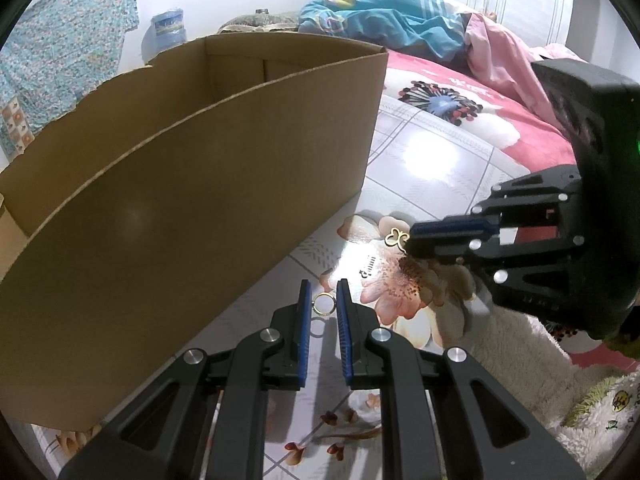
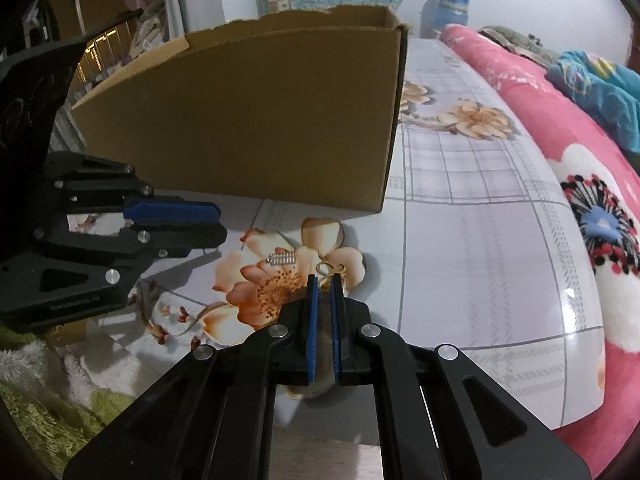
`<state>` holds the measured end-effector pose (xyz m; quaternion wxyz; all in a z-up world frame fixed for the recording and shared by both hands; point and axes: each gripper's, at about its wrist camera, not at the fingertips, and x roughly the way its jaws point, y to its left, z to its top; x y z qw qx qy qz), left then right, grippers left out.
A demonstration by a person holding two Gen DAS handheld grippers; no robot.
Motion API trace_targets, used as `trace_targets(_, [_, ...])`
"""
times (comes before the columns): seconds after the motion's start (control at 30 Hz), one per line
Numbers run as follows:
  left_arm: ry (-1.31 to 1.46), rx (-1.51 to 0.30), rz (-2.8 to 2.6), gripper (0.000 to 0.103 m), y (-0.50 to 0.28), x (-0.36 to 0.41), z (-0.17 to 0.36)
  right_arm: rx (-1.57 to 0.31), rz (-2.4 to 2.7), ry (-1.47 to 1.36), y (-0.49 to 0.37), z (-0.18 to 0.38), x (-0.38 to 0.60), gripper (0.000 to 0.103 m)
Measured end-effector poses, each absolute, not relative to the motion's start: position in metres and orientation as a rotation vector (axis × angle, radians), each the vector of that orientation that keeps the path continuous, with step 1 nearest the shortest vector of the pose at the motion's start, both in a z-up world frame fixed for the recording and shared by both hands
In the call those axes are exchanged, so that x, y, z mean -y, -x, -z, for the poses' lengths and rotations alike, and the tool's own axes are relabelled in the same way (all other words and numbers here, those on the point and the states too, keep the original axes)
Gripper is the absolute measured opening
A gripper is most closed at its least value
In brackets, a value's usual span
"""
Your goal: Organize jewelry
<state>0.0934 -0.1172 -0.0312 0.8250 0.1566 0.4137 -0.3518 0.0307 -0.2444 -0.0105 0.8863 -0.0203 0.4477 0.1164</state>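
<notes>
Left wrist: left claw (image 1: pixel 323 286) pinching gold ring (image 1: pixel 323 304) over floral mat (image 1: pixel 420 152); cardboard box (image 1: pixel 180 184) beside.

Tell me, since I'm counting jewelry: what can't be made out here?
Cardboard box interior: near wall hides it, both views.
Gold ring: left wrist view, too small to tell if the left gripper pinches it.
Butterfly charm: partly behind right gripper, both views.
Silver piece: right wrist view, too small to identify.

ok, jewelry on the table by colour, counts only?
Gold: 2, ring between the left gripper fingertips, butterfly piece at the right gripper tips
Silver: 1, small barred piece on the floral tablecloth
Total: 3
</notes>
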Motion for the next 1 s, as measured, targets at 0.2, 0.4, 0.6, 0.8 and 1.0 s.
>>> trace_targets(0.2, [-0.332,-0.882,0.748,0.012,-0.093,0.115,0.032,-0.908,-0.248,0.091,-0.037,0.009,0.244,0.025])
trace_targets(0.4, [-0.334,-0.883,0.747,0.012,-0.093,0.116,0.032,-0.924,-0.272,0.132,-0.044,0.017,0.241,0.024])
trace_targets(0.6, [-0.334,-0.884,0.745,0.012,-0.094,0.117,0.033,-0.924,-0.285,0.145,-0.042,0.016,0.239,0.010])
trace_targets(0.8, [-0.336,-0.885,0.742,0.012,-0.094,0.117,0.034,-0.920,-0.285,0.115,-0.038,0.017,0.237,0.008])
trace_targets(1.0, [-0.333,-0.882,0.742,0.012,-0.094,0.117,0.035,-0.931,-0.274,0.093,-0.038,0.015,0.242,0.000])
